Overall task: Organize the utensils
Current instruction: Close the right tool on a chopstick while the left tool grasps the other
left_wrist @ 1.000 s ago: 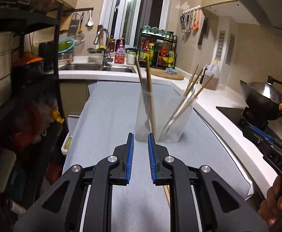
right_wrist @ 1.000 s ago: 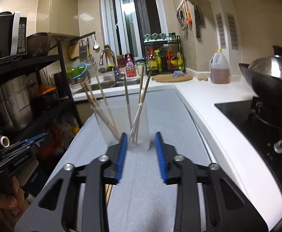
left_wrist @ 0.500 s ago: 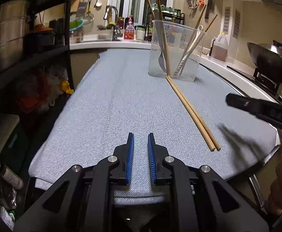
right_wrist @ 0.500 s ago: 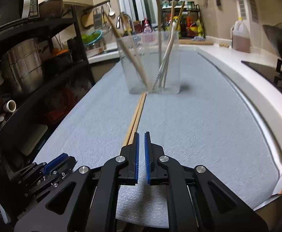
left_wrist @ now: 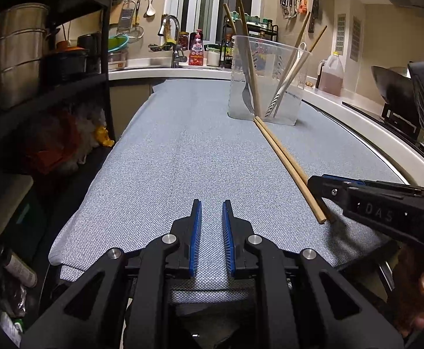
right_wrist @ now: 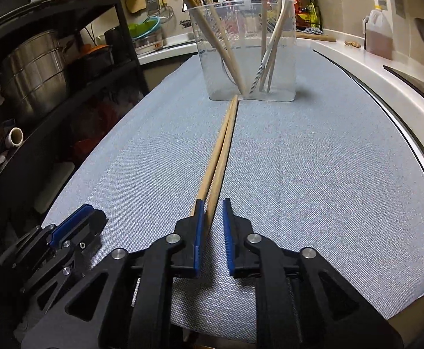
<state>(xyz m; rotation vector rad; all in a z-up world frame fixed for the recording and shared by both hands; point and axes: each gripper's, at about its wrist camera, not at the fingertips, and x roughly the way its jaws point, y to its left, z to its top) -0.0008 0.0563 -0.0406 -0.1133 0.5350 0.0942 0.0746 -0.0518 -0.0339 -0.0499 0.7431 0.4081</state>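
A pair of wooden chopsticks [right_wrist: 222,151] lies on the blue-grey cloth [right_wrist: 313,160], running from my right gripper to the foot of a clear plastic cup [right_wrist: 244,49]. The cup holds several chopsticks, a white spoon and a fork. My right gripper [right_wrist: 212,203] is open, low over the cloth, with the near ends of the chopsticks between its fingers. In the left wrist view the chopsticks [left_wrist: 284,160] lie to the right, the cup [left_wrist: 267,81] stands beyond, and the right gripper [left_wrist: 328,184] is at their near end. My left gripper [left_wrist: 212,205] is slightly open and empty over the cloth's near edge.
A black shelf rack [left_wrist: 66,81] with steel pots stands along the left. A white counter [right_wrist: 386,72] with an oil jug [right_wrist: 379,33] and a wok [left_wrist: 395,84] on a hob runs along the right. A sink and bottles lie behind the cup.
Both grippers pulled back and dropped low over the cloth's near edge. The right gripper was shut half a second ago; it has opened around the chopsticks' near ends.
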